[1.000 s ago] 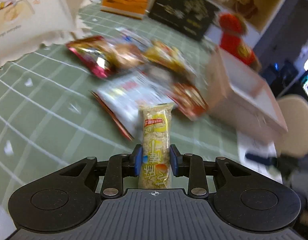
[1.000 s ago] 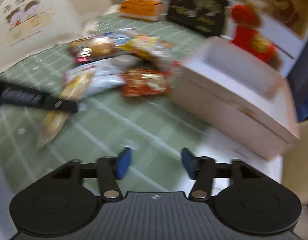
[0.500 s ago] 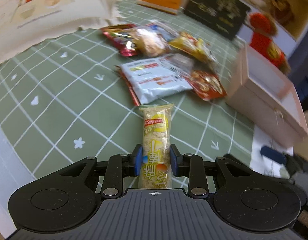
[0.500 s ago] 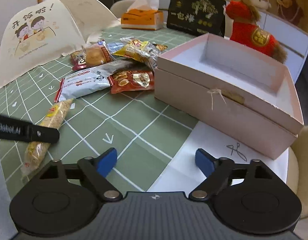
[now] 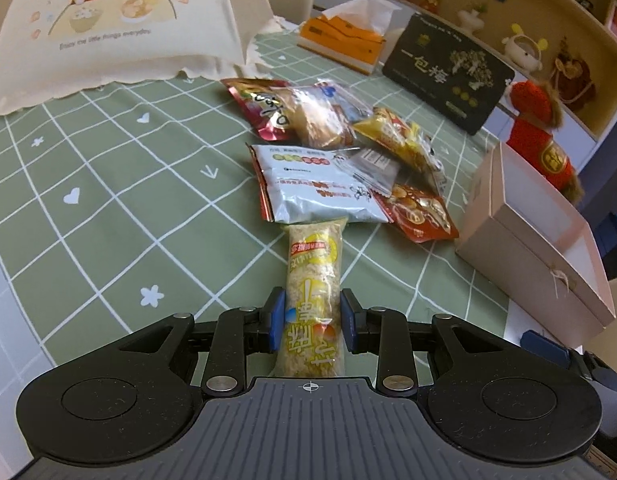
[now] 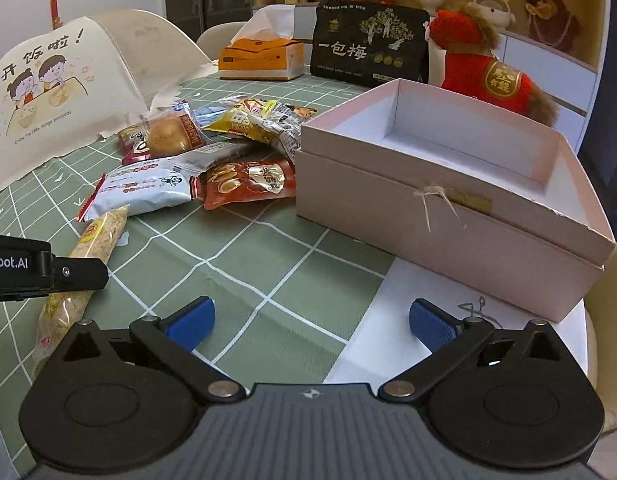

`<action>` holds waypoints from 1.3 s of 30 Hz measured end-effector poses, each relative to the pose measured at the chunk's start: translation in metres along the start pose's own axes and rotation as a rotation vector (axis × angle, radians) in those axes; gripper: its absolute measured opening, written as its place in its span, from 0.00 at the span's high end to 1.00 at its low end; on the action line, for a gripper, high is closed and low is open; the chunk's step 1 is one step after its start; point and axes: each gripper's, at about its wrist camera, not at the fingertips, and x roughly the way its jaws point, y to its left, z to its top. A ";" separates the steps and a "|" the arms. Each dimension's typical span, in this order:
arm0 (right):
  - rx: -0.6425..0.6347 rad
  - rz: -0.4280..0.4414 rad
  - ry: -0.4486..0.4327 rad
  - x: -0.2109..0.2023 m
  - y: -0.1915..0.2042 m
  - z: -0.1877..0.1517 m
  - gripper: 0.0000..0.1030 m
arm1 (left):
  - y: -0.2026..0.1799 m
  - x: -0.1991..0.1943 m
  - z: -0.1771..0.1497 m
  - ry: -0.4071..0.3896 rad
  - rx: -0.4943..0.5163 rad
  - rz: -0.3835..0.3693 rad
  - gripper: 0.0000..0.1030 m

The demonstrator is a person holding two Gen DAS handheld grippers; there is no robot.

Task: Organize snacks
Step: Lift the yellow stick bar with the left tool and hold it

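Rice-cracker bar (image 5: pixel 314 280) held above the green tablecloth (image 5: pixel 108 216), short of the pink box (image 6: pixel 448 200).

The bar is clamped by the left gripper (image 5: pixel 313 316); the right gripper (image 6: pixel 310 318) is opening, nothing between its jaws. Carrying to the empty box is judged next; 6 or so packets (image 6: pixel 212 156) remain piled beside it.

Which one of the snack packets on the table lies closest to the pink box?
The red packet showing round crackers: its edge almost reaches the pink box; the white packet lies farther away.

Bare tablecloth (image 6: pixel 268 248) before pink box (image 6: pixel 448 216)
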 end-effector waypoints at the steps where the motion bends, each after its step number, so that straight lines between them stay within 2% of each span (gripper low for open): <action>1: -0.001 0.004 0.000 0.000 -0.001 0.000 0.00 | 0.001 0.000 0.002 0.012 -0.003 -0.004 0.68; 6: -0.006 0.010 0.002 0.000 -0.001 0.000 0.00 | 0.006 -0.007 0.011 0.075 0.035 0.013 0.68; 11: -0.014 0.022 0.010 -0.002 -0.004 -0.001 0.00 | -0.001 0.000 0.017 0.123 0.142 0.043 0.68; 15: -0.016 0.020 0.010 -0.003 -0.004 -0.002 0.00 | -0.014 0.007 0.023 0.160 0.244 -0.032 0.68; 19: -0.004 0.021 0.025 -0.006 -0.006 -0.002 0.00 | -0.010 0.017 0.030 0.183 0.293 -0.130 0.68; 23: 0.044 0.028 0.111 -0.024 -0.007 -0.002 0.01 | 0.001 0.029 0.045 0.213 0.335 -0.257 0.68; 27: 0.159 -0.134 0.152 -0.058 -0.001 0.003 0.01 | 0.008 0.048 0.065 0.263 0.411 -0.395 0.68; 31: 0.328 -0.295 0.155 -0.091 0.007 0.000 0.01 | 0.020 0.053 0.082 0.323 0.489 -0.477 0.68; 34: 0.393 -0.481 0.150 -0.112 0.019 -0.013 0.01 | 0.032 0.057 0.091 0.380 0.520 -0.517 0.68; 38: 0.385 -0.672 0.105 -0.135 0.033 -0.034 0.01 | 0.044 0.047 0.104 0.376 0.546 -0.544 0.68; 39: 0.390 -0.694 0.098 -0.139 0.034 -0.037 0.01 | 0.045 0.043 0.108 0.372 0.552 -0.550 0.68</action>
